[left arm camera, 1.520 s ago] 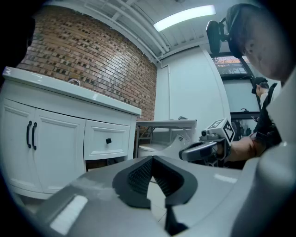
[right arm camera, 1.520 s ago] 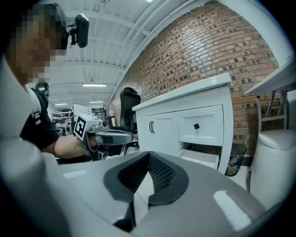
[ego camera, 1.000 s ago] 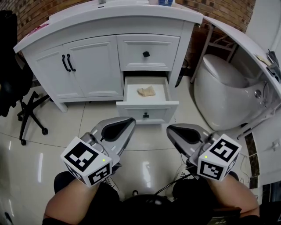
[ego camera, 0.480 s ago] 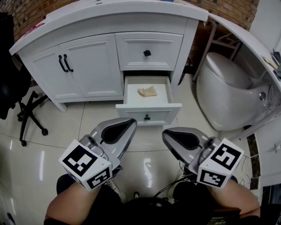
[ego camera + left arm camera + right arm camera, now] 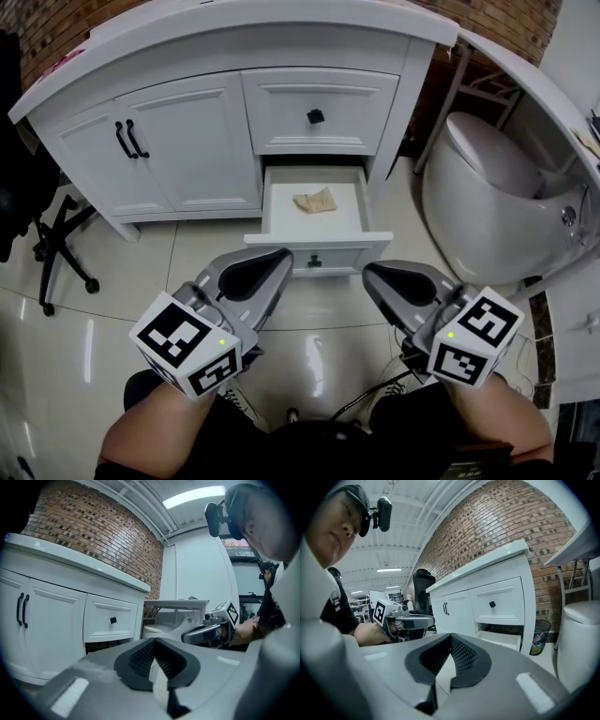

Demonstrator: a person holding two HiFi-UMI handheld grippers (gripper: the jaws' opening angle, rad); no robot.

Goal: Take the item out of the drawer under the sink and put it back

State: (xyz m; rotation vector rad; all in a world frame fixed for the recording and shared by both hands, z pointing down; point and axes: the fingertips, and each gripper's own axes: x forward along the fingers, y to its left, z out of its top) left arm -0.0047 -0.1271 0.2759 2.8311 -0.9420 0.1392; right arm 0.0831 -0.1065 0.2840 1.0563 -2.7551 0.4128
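Down in the open lower drawer (image 5: 317,255) of the white vanity (image 5: 187,150), about in the middle of its bottom, lies the item I have to take out: a small crumpled beige cloth (image 5: 314,200) — or maybe paper, I cannot tell exactly. I judge it is very light and soft, not fragile and not slippery. It will fold and hang when lifted, so the best place to pinch is one of the raised wrinkles near its centre, coming from above and avoiding to scrape the drawer bottom. My left gripper (image 5: 278,258) and my right gripper (image 5: 371,274) both hover above the shiny tile floor (image 5: 309,328) in front of the drawer, well apart from the cloth. On each one the jaws are pressed together at the tips and nothing is between them, so I must spread one pair before reaching in. Compared with half a second ago, the vanity and the drawer sit a little nearer and lower in the head view, and the right gripper has gone slightly to the right — the left one is almost where it was. The cloth has not moved, and the upper drawer (image 5: 319,112) is closed as before.
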